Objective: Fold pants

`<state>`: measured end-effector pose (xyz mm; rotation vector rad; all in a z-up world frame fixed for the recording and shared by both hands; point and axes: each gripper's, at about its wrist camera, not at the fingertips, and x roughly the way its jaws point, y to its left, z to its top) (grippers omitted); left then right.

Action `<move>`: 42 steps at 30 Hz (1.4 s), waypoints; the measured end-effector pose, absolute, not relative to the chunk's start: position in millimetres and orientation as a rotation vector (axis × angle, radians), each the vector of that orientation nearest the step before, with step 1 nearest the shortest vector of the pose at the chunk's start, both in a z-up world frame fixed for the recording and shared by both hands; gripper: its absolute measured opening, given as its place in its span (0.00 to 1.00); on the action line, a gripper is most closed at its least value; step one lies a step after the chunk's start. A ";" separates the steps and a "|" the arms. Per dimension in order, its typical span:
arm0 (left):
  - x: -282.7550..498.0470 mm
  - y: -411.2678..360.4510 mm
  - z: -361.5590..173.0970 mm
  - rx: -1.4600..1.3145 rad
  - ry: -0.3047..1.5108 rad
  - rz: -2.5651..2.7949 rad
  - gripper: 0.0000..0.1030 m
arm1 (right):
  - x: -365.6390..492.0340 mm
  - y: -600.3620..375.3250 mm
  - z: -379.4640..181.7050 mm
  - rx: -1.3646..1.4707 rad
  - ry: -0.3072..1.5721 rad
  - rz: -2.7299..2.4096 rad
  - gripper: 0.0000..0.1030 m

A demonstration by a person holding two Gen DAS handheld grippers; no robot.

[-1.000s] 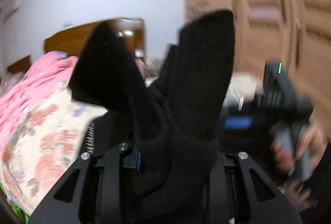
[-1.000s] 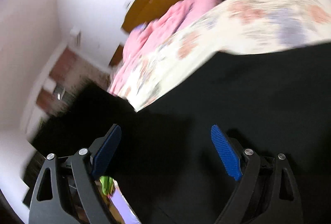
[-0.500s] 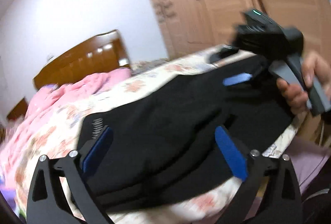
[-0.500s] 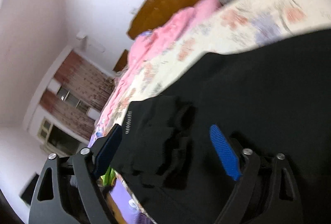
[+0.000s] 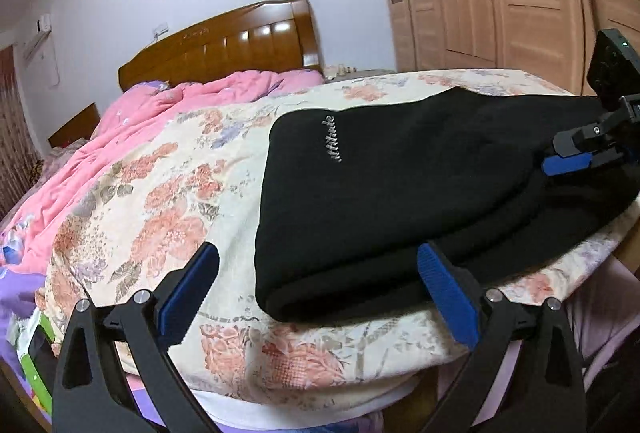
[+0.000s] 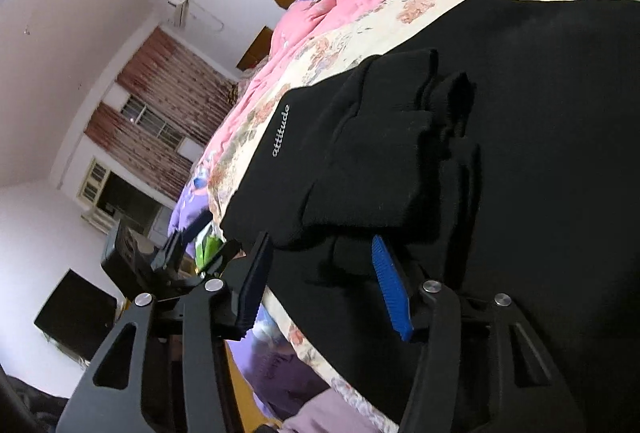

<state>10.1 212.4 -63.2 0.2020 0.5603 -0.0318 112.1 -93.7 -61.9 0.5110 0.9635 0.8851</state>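
Pants [image 5: 400,173] black, folded, "attitude" lettering

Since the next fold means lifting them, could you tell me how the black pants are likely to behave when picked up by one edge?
The black pants would probably go floppy: the folded cuffs on top lie slumped and creased. The thick, fuzzy-looking fabric suggests some weight, so layers may slide apart. They lie near the edge of the bed, so a pull toward it might drag them off.

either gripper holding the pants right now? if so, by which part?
Nothing is held. The left gripper is open, off the near edge of the folded black pants. The right gripper is open too, its fingers astride the pants' edge, not clamped.
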 end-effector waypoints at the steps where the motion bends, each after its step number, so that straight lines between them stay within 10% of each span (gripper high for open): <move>1: 12.1 211.6 -63.0 0.193 0.546 -0.039 0.96 | 114.4 -94.7 -60.2 0.531 0.948 0.878 0.51; 6: 21.1 205.7 -63.6 0.221 0.569 -0.054 0.96 | 136.2 -93.4 -72.6 0.654 0.974 0.839 0.44; 8: 19.8 204.4 -61.3 0.210 0.562 -0.074 0.96 | 132.2 -90.8 -67.9 0.652 0.966 0.826 0.11; 20: 32.4 201.0 -67.1 0.259 0.620 -0.095 0.93 | 109.9 -84.3 -26.7 0.623 0.814 0.859 0.10; 23: 36.6 207.1 -70.2 0.238 0.645 -0.108 0.78 | 107.6 -86.3 -27.9 0.614 0.808 0.865 0.10; 28: 21.2 228.7 -49.2 0.169 0.568 -0.107 0.13 | 100.7 -101.4 -30.7 0.625 0.802 0.858 0.10; 30: 14.8 226.8 -48.9 0.223 0.578 -0.111 0.12 | 93.2 -104.3 -41.1 0.600 0.822 0.839 0.09; 37: 9.9 210.0 -70.2 0.332 0.581 -0.085 0.20 | 94.9 -108.0 -85.3 0.585 0.940 0.769 0.12; 38: 10.3 209.3 -68.9 0.327 0.585 -0.091 0.26 | 96.0 -107.8 -80.9 0.578 0.954 0.769 0.19; 40: 8.2 203.8 -66.4 0.346 0.601 -0.103 0.78 | 92.6 -107.1 -69.9 0.521 0.991 0.738 0.22; 42: -3.0 199.5 -60.5 0.367 0.572 -0.133 0.80 | 86.8 -111.7 -60.1 0.487 0.975 0.741 0.22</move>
